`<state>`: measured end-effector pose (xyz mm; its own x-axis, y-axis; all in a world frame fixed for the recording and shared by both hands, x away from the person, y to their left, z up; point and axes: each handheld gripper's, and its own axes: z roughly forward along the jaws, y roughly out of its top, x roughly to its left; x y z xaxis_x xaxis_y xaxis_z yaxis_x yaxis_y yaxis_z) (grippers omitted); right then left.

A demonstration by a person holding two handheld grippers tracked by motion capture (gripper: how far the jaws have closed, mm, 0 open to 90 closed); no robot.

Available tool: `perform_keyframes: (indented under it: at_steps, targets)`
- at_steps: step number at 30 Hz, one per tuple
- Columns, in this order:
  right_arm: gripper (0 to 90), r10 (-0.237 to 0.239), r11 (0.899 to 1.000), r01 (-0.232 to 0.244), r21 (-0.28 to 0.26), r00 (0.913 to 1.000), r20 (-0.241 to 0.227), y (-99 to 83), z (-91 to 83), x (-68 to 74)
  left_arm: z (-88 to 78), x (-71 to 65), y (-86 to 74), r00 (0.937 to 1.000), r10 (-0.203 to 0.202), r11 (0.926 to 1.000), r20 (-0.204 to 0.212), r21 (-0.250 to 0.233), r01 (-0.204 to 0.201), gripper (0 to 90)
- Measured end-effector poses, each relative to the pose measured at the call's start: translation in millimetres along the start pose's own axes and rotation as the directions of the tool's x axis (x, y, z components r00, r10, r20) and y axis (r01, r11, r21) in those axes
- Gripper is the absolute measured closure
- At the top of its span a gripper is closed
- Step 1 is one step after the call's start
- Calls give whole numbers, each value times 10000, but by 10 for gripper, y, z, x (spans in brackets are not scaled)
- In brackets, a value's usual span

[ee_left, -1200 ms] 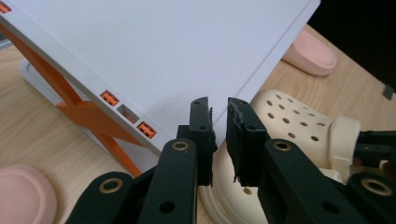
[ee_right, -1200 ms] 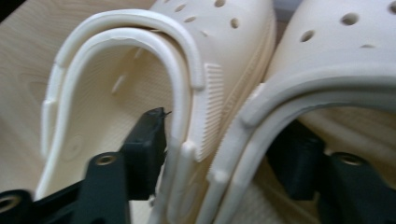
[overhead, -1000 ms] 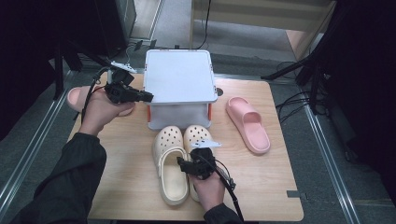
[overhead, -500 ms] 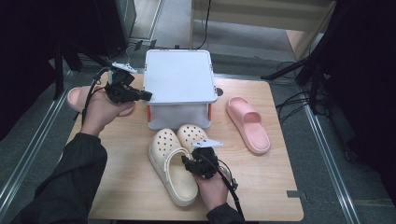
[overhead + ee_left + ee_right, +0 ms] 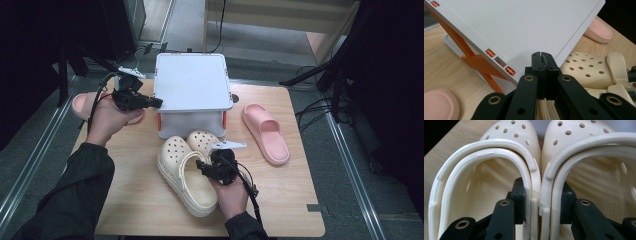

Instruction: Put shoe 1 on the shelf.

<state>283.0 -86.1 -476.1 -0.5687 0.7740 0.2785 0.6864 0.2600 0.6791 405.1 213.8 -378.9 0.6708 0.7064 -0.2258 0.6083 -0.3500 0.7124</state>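
Right gripper [image 5: 209,165], high view: clamped on the pair of cream clogs, one jaw inside each shoe, pinching their touching inner walls together. Its jaws have just been closing, with those walls between them. Left clog [image 5: 184,174] lies angled, toe toward the far left, heel near the table's near edge; right clog [image 5: 206,142] sits just right of it, largely covered by the gripper and hand, toe against the storage box [image 5: 190,89]. The box, white lid with orange latches, stands at the far middle of the wooden table [image 5: 290,195]. Left gripper [image 5: 156,102] hovers at the box's left edge, jaws pointing right, clenched on nothing. One pink slide [image 5: 266,132] lies to the right of the box, well apart from the clogs; a second pink slide [image 5: 82,104] lies at the far left, partly under the left hand.

Left gripper view: left gripper [image 5: 541,56] shows both jaws pressed flat together, empty, their tips over the corner of the box lid [image 5: 524,27]. Orange latch [image 5: 481,63] below the lid edge. Perforated clog toe [image 5: 586,68] to the right, pink slide toe [image 5: 599,31] beyond it, another pink slide [image 5: 439,106] at the lower left.

Right gripper view: right gripper [image 5: 541,195] has one jaw inside the left clog [image 5: 481,182] and one inside the right clog [image 5: 594,170], the two side walls squeezed between the pads. Heel straps arch over both openings.
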Motion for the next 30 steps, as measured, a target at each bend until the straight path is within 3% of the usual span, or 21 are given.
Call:
perform_keyframes:
  at_steps: [7, 17, 21, 23, 30]
  targets:
    - [666, -348, 9991, 351, -241, 9993, 126, 309, 67, -71, 0, 12, -1, 9999, -110, 9999, 70, -13, 110, 897]
    - [667, -999, 9922, 1056, -666, 9915, 836, 679, 391, -230, -2, 27, 11, 9998, -131, 9999, 146, 104, 129, 899]
    - [665, -768, 9933, 856, -777, 9911, 1092, 733, 475, -296, -3, 25, 11, 9998, -113, 9999, 140, 117, 112, 899]
    - [665, -254, 9957, 336, -866, 9952, 946, 764, 551, -376, -1, 19, 11, 9999, -83, 9999, 110, 94, 82, 899]
    - [664, -185, 9957, 312, -868, 9894, 1437, 817, 702, -321, -3, 25, 3, 9999, -66, 10000, 139, 58, 65, 900]
